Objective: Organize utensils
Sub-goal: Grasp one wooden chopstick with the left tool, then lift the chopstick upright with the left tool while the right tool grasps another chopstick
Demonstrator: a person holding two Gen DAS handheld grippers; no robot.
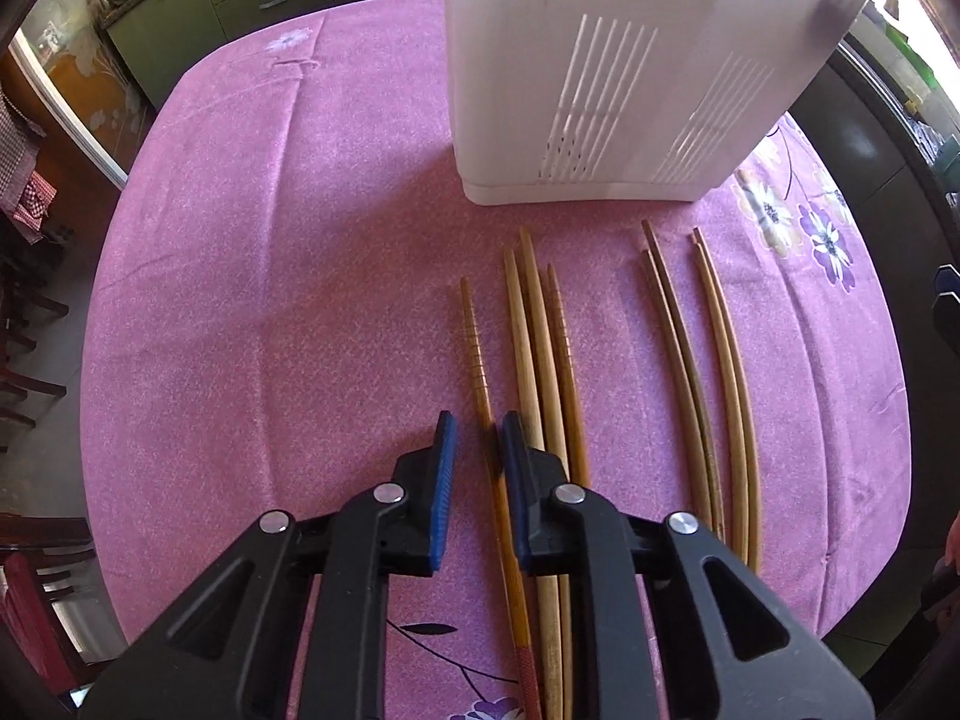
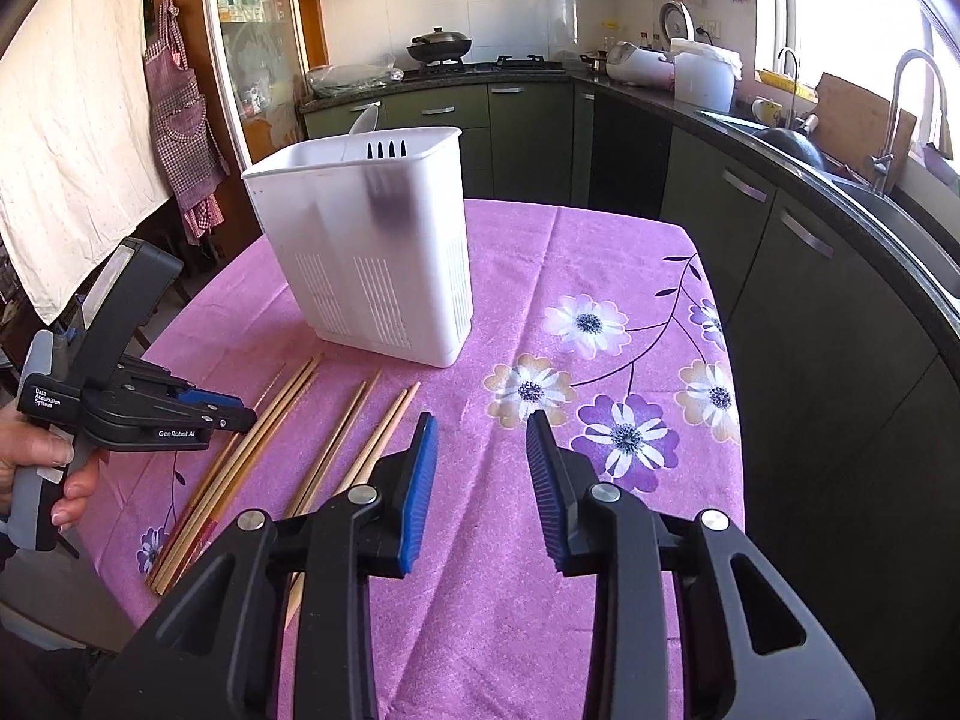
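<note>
Several wooden chopsticks lie side by side on the pink flowered tablecloth (image 1: pixel 270 300), in front of a white slotted utensil holder (image 1: pixel 600 90). My left gripper (image 1: pixel 478 426) points steeply down over the leftmost ribbed chopstick (image 1: pixel 474 342). That stick runs between the blue pads close to the right one, with a gap to the left pad. The right wrist view shows the left gripper (image 2: pixel 243 411) low over the chopsticks (image 2: pixel 336 438), held by a hand (image 2: pixel 36 456). My right gripper (image 2: pixel 482 420) hangs open and empty over the cloth, right of the sticks. The holder (image 2: pixel 372 252) contains a dark fork (image 2: pixel 387 150).
The round table's edge curves close on the right (image 2: pixel 729 360), next to dark green cabinets (image 2: pixel 780 252) and a sink (image 2: pixel 900 204). Chairs (image 1: pixel 36 600) stand at the left of the table. An apron (image 2: pixel 180 114) hangs behind the holder.
</note>
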